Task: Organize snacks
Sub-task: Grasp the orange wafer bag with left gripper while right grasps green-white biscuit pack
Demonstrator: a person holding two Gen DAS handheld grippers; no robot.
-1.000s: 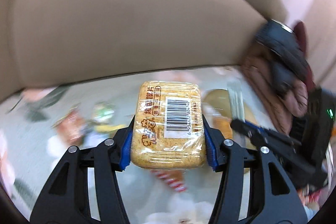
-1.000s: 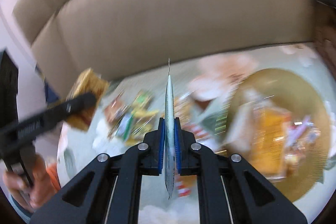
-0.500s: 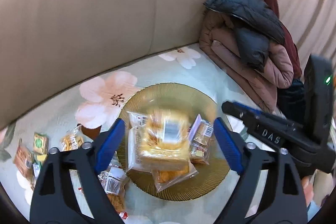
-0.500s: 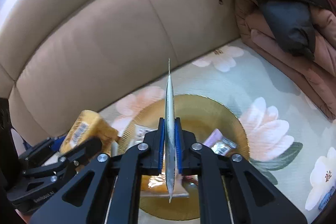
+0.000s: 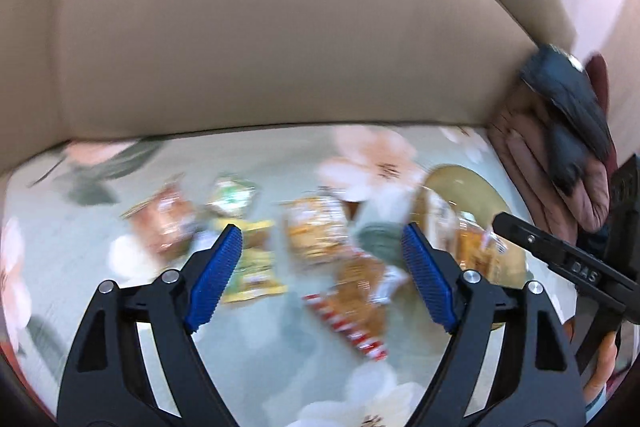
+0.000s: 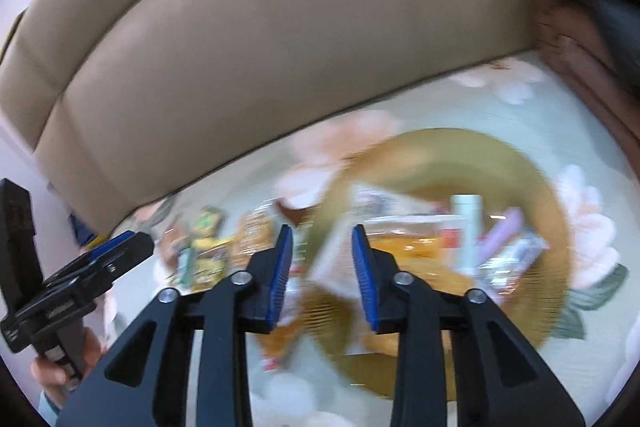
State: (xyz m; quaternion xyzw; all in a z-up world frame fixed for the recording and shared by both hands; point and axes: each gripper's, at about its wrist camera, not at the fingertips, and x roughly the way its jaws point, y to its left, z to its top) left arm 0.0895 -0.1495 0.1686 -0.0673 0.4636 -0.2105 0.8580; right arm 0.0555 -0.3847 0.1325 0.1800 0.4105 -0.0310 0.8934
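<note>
Both views are motion-blurred. My left gripper [image 5: 322, 243] is open and empty, above loose snack packets [image 5: 316, 231] on the floral seat cover. A red-striped packet [image 5: 356, 315] lies below it. The gold plate [image 5: 468, 187] sits to the right, holding several packets. My right gripper [image 6: 322, 251] is open and empty over the left rim of the gold plate [image 6: 532, 183], which holds an orange packet [image 6: 416, 247], a white packet [image 6: 466, 223] and a purple one [image 6: 508, 227]. The left gripper [image 6: 116, 251] shows at the left of the right wrist view.
A beige sofa backrest [image 5: 280, 27] rises behind the seat. A pile of dark and brown jackets [image 5: 568, 131] lies at the right end. Green and yellow packets [image 6: 208, 247] lie left of the plate. The right gripper's body [image 5: 560, 263] crosses the left view's right side.
My left gripper has let go of the toast packet over the plate and swung left over the loose snacks. My right gripper has opened and no longer holds the thin packet.
</note>
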